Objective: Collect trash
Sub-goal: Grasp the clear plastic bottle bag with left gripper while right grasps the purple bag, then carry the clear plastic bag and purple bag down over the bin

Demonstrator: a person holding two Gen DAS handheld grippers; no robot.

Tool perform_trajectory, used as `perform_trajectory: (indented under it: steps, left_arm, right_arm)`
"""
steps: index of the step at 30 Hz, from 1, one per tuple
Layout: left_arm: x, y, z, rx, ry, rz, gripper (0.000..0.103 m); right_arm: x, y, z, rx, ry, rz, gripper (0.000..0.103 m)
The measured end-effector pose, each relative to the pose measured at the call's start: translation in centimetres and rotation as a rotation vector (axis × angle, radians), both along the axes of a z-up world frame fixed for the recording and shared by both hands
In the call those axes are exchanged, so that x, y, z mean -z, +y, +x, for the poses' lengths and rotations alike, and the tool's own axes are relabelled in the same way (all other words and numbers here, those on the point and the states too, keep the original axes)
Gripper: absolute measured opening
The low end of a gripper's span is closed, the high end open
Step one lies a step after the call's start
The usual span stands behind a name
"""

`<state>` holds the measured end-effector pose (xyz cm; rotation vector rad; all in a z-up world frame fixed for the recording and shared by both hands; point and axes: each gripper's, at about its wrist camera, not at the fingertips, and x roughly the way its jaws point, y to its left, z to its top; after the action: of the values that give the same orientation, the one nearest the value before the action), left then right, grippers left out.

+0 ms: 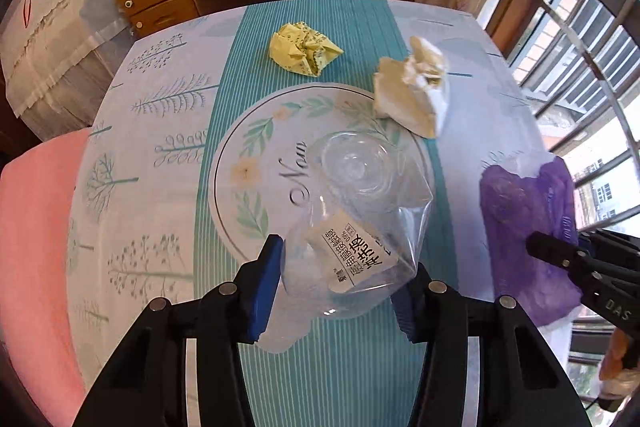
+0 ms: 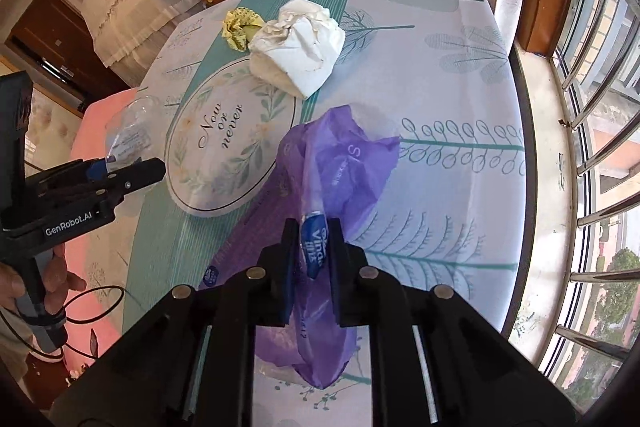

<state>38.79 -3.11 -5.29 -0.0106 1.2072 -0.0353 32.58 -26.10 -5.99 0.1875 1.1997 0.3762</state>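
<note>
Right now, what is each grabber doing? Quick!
Left gripper: closed on the crushed clear plastic bottle.
Right gripper: closed on the purple plastic bag.

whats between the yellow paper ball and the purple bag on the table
The crumpled white paper wad lies between the yellow paper ball and the purple bag, clearest in the right wrist view.

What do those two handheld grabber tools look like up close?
Both are black plastic tools. The left gripper has blue pads on its fingers, round silver pins at the joints, and "GenRobot.AI" in white on its side, seen from the right wrist view; a thin black cable loops below its handle. The right gripper looks alike, with "DAS" lettering.
</note>
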Motion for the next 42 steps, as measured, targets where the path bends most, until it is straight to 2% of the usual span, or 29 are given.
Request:
perform_trajectory:
  steps: [7,12,17,20,26,32,37,42]
  left_arm:
    - [-5.2,0.1,-8.7,0.033,-0.057,-0.077,0.049]
    - [-8.4,1.9,-16.1,0.107,-0.106,-0.082,0.049]
    - [-10.3,4.8,-23.7,0.163,-0.139,-0.096,0.049]
    - [-10.6,7.0,-28.0,0.172,-0.143,-0.132,0.049]
    - [-9.9,10.1,-34.6,0.205,-0.119,-0.170,0.049]
    - [-7.3,11.1,-39.5,0.257,-0.046,-0.183,0.049]
    - [-4.1,10.5,-40.8,0.266,0.021,-0.200,0.049]
    - [-0.5,8.7,-41.5,0.266,0.083,-0.200,0.049]
  right_arm:
    - [-3.5,0.8,-6.0,0.063,-0.057,0.016,0.011]
    - [-5.6,2.7,-12.3,0.138,-0.087,0.036,0.011]
    - [-6.9,6.5,-19.8,0.167,-0.106,0.028,0.011]
    - [-7.5,8.9,-24.3,0.179,-0.115,0.025,0.011]
    - [-8.1,12.9,-32.3,0.201,-0.131,0.005,0.011]
    - [-6.9,15.0,-38.4,0.218,-0.080,-0.032,0.011]
    - [-5.3,15.1,-40.9,0.203,-0.030,-0.075,0.011]
    - [-1.9,14.5,-42.2,0.203,0.043,-0.092,0.011]
